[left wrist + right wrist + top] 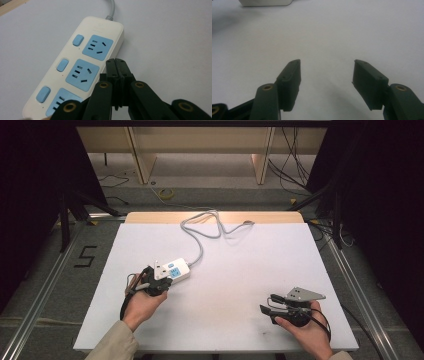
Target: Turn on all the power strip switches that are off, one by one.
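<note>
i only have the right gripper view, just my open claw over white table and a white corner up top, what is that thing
Observer: A white power strip with three blue sockets, each with its own blue switch.
Operator: where's the left claw
Observer: The left claw is shut, empty, poised over the strip's right edge by the middle socket.
Operator: is the strip plugged in
Observer: No, its grey cable ends in a loose plug lying near the table's far edge.

A: What I log around the white table [280, 270]?

B: Grey floor [45, 265]; taped "5" [85, 256] at 9 o'clock. Wooden furniture legs [142, 160] at 12. Loose cables [295, 165] at 1 o'clock, yellow coil [166, 194] at 11. Black curtains [395, 220] at 3 and 9.
</note>
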{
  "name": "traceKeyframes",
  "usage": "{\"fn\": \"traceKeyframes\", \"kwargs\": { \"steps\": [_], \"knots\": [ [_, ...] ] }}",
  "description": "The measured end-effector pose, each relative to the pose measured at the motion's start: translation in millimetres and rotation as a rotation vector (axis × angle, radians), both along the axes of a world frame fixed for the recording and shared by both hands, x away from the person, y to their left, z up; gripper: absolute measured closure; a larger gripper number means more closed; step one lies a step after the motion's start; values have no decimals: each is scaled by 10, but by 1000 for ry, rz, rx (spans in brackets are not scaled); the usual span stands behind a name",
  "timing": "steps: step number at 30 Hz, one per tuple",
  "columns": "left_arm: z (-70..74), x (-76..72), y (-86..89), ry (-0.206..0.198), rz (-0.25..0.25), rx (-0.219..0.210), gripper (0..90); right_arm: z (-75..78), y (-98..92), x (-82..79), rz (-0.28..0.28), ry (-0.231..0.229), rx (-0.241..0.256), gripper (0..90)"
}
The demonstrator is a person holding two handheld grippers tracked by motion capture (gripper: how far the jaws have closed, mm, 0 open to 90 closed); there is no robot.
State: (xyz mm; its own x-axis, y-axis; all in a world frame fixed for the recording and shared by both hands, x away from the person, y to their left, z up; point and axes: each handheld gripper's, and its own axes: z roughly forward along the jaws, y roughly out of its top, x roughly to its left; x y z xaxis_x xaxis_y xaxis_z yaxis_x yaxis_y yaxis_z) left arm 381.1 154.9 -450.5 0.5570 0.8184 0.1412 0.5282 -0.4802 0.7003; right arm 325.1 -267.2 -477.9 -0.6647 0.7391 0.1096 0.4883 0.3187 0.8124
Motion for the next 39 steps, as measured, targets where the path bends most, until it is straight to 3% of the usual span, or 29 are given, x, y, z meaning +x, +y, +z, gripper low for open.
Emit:
{"fn": "traceKeyframes", "kwargs": {
  "steps": [39],
  "knots": [
    [51,283,-14,12,37,14,898,1,10,-1,2,1,1,403]
  ]
}}
